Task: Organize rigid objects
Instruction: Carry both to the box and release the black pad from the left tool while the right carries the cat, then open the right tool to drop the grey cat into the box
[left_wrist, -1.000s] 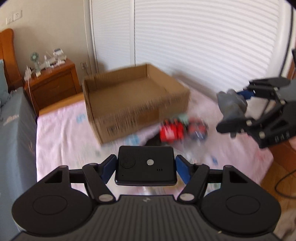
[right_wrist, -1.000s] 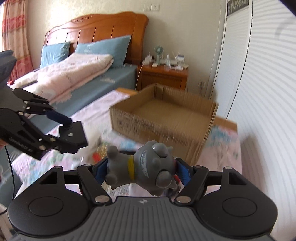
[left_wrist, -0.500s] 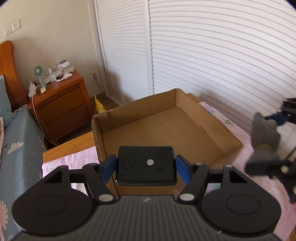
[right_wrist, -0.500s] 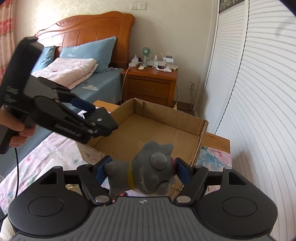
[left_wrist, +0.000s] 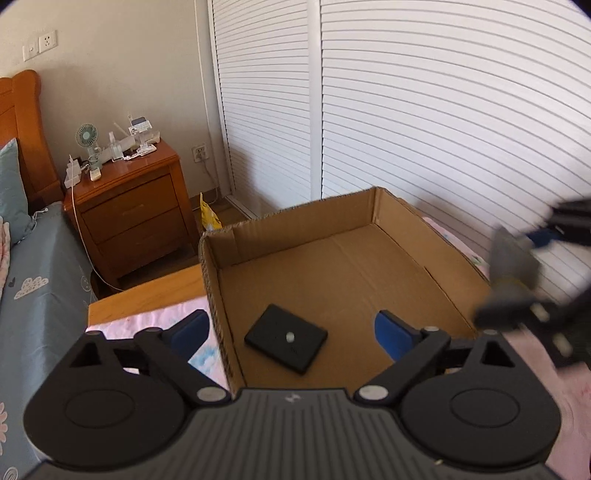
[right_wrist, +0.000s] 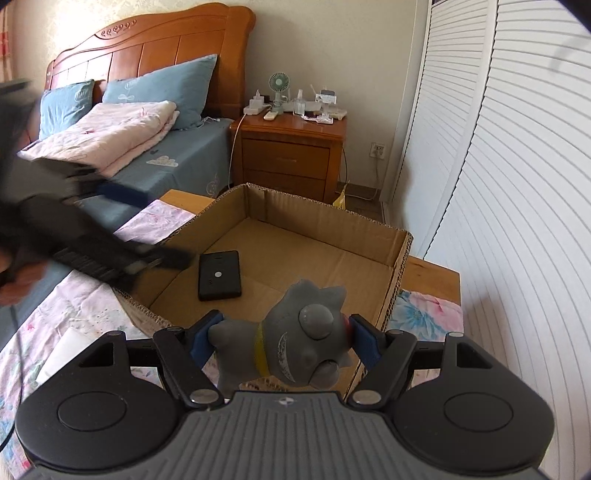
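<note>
One open brown cardboard box (right_wrist: 397, 254) sits on the pink floral cloth, and one flat black rectangular device (right_wrist: 219, 275) lies inside it. One grey rubbery toy figure with a yellow collar (right_wrist: 295, 350) is in view. Two black two-finger grippers with blue pads appear: the left gripper (left_wrist: 291, 334) and the right gripper (right_wrist: 284, 341). One orange wooden nightstand (right_wrist: 291, 155) with two drawers stands by the wall, carrying one small green desk fan (right_wrist: 279, 85); the other small items on its top are too cluttered to count. Two blue pillows (right_wrist: 166, 88) lean on one wooden headboard (right_wrist: 155, 40), with one folded pink quilt (right_wrist: 110, 136) on the bed.
</note>
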